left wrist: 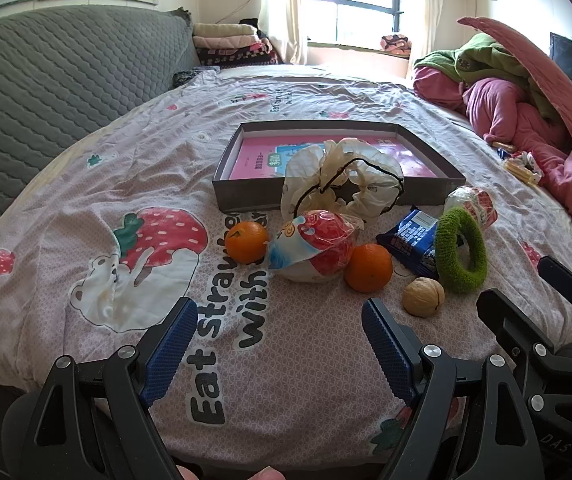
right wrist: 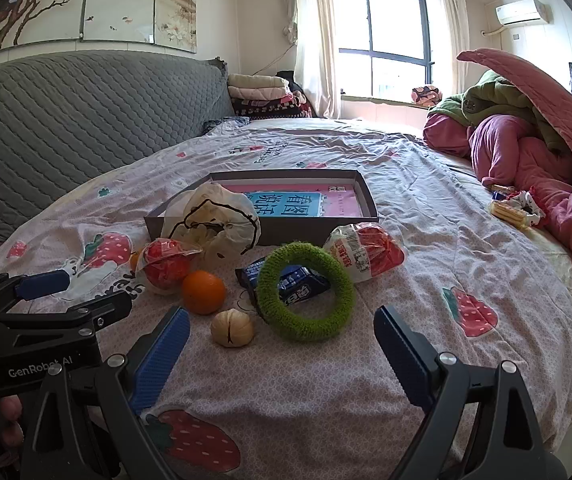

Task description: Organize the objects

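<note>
On the strawberry-print bedsheet lies a cluster of objects: two oranges (left wrist: pixel 368 268) (left wrist: pixel 246 242), a walnut (left wrist: pixel 423 296), a fuzzy green ring (left wrist: pixel 461 251), a blue snack packet (left wrist: pixel 412 240), two red-and-white wrapped snacks (left wrist: pixel 314 246) (left wrist: pixel 472 202) and a white drawstring bag (left wrist: pixel 342 180). Behind them sits a shallow grey box (left wrist: pixel 326 194) with a pink book inside. My left gripper (left wrist: pixel 279 310) hovers open just short of the oranges, nothing between its fingers. In the right wrist view my right gripper (right wrist: pixel 281 318) stands open near the walnut (right wrist: pixel 232 328) and green ring (right wrist: pixel 306 292).
A grey quilted headboard (left wrist: pixel 45 80) runs along the left. Pink and green bedding (left wrist: pixel 526 92) is piled at the right, with small wrapped snacks (left wrist: pixel 520 164) beside it. Folded blankets (left wrist: pixel 229 46) sit by the window. Bare sheet lies left of the cluster.
</note>
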Motion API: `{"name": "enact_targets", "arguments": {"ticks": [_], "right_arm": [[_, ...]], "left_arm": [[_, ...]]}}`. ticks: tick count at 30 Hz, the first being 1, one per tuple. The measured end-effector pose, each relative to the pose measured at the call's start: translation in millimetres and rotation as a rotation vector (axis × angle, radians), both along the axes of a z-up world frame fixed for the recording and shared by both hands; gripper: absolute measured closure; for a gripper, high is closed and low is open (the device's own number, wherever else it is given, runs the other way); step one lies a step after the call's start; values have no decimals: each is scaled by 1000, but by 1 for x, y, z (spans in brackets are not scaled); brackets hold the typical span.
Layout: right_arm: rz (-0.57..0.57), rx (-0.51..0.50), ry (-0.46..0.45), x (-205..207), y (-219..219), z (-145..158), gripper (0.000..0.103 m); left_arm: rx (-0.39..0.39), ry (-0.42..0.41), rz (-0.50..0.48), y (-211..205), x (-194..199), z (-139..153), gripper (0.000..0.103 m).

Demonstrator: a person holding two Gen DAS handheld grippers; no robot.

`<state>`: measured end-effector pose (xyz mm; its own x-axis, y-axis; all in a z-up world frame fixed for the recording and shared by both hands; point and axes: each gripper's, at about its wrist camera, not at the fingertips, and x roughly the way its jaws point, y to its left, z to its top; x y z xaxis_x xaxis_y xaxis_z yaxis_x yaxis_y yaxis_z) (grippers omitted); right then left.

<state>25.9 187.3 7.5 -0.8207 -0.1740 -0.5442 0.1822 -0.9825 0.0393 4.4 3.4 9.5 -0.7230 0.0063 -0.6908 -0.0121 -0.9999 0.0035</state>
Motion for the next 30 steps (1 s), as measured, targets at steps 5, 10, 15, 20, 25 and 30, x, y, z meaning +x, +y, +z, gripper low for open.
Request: {"name": "enact_targets", "arguments": {"ticks": [5, 10, 15, 20, 25, 30], "right_arm": [[-3, 1, 2, 0, 1, 1, 10], [-4, 1, 3, 0, 2, 1, 10], [-9, 0, 5, 0, 2, 1, 10], [-19, -8, 3, -2, 5, 2, 10], [-24, -11, 0, -3, 5, 0, 10], [-29, -22, -10, -5, 8, -1, 10]], "left_arm": [[-1, 0, 2, 0, 0, 0, 18], [2, 0, -1, -1, 1, 1, 18], [4, 2, -8, 0, 1, 1, 18], [20, 12, -6, -4, 1, 2, 18], [37, 7, -11, -7, -2, 0, 18], [28, 30, -21, -7, -4, 0, 18]]}}
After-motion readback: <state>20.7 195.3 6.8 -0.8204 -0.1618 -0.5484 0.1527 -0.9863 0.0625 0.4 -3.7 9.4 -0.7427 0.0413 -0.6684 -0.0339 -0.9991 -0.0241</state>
